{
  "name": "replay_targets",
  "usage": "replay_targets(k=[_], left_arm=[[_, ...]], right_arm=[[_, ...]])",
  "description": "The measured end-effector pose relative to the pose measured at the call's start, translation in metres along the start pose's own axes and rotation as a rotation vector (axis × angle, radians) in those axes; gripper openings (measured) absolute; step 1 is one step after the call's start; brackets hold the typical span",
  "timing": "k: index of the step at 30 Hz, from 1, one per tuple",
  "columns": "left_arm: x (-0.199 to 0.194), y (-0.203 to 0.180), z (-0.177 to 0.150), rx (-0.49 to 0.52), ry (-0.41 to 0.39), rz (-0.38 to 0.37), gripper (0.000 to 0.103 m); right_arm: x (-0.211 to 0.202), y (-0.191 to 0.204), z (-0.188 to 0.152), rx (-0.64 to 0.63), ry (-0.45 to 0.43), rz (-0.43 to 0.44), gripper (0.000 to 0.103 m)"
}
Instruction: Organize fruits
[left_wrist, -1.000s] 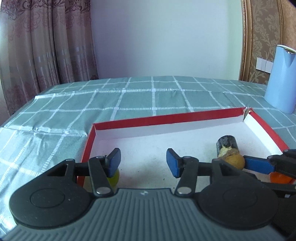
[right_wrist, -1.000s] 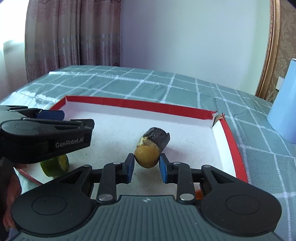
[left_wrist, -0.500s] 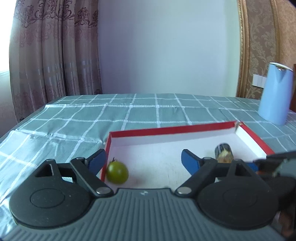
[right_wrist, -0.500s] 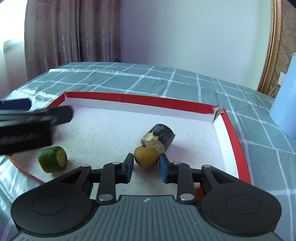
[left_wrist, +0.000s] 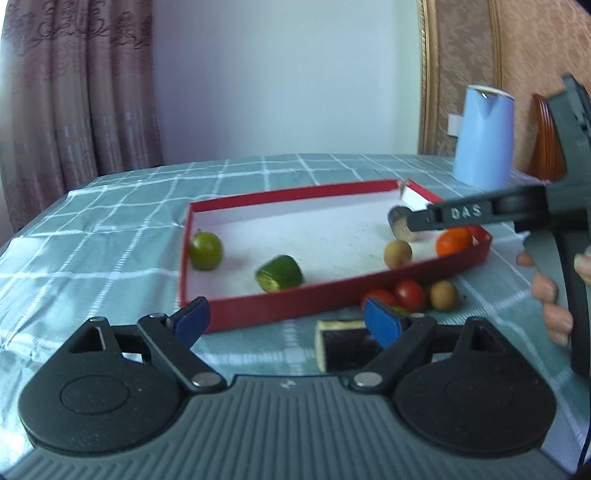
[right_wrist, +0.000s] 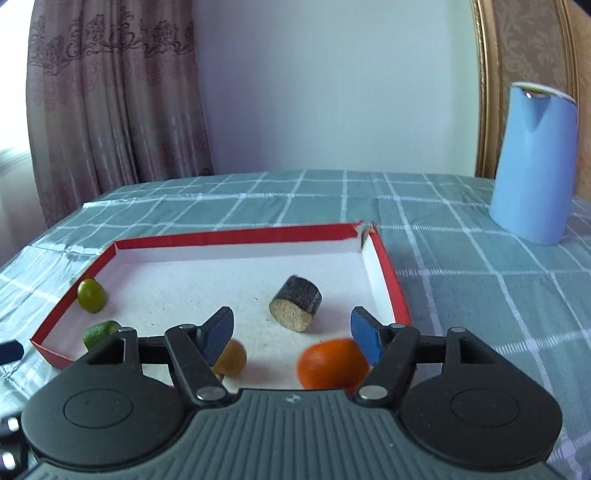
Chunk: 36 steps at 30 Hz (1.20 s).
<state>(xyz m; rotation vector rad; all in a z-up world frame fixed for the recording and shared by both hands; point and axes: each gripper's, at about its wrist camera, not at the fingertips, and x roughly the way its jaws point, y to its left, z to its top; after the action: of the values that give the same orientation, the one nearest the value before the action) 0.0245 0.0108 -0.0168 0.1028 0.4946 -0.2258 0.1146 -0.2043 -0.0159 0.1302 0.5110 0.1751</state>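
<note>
Right gripper (right_wrist: 291, 334) opening, pinching nothing (brown fruit (right_wrist: 229, 357) beside left pad); left gripper (left_wrist: 288, 320) spread, empty.

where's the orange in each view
Left wrist: the orange sits at the right end of the red tray, just under the right gripper's arm.
Right wrist: the orange is low and centre, in the tray's near right corner, close to the right finger.
Shared landmark: the blue jug behind the tray.
</note>
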Motion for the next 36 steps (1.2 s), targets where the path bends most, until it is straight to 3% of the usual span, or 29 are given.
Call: replay_targets(k=[8, 11, 12, 13, 15, 22, 28, 33, 36], left_arm=[[0.005, -0.010, -0.005, 0.029, 0.021, 0.007, 0.092], [0.006, -0.010, -0.005, 0.034, 0.026, 0.009, 0.086], [0.006, -0.009, -0.006, 0.029, 0.028, -0.007, 0.074], [0.007, -0.008, -0.006, 0.026, 0.041, -0.029, 0.053], [0.011, -0.007, -0.007, 0.016, 0.093, -0.068, 0.030], [0.005, -0.005, -0.010, 0.021, 0.066, -0.081, 0.029], [-0.001, 0.001, 0.013, 0.000, -0.002, -0.077, 0.029], [0.020, 0.010, 0.046, -0.043, -0.036, -0.017, 0.029], [0.050, 0.016, 0.062, -0.073, -0.011, 0.030, 0.030]], right_arm=[[-0.002, -0.002, -0.003, 0.007, -0.005, -0.006, 0.070], [-0.002, -0.002, -0.004, 0.006, -0.007, -0.010, 0.070], [-0.001, -0.002, -0.004, 0.006, -0.004, -0.011, 0.070], [-0.002, -0.002, -0.004, 0.007, -0.004, -0.014, 0.070], [-0.002, -0.002, -0.004, 0.010, -0.004, -0.014, 0.071], [-0.002, -0.003, -0.004, 0.014, -0.004, -0.017, 0.071], [-0.001, -0.002, -0.005, 0.012, 0.002, -0.022, 0.071], [0.000, -0.003, -0.005, 0.020, 0.010, -0.032, 0.074], [0.001, -0.004, -0.005, 0.030, 0.016, -0.029, 0.075]])
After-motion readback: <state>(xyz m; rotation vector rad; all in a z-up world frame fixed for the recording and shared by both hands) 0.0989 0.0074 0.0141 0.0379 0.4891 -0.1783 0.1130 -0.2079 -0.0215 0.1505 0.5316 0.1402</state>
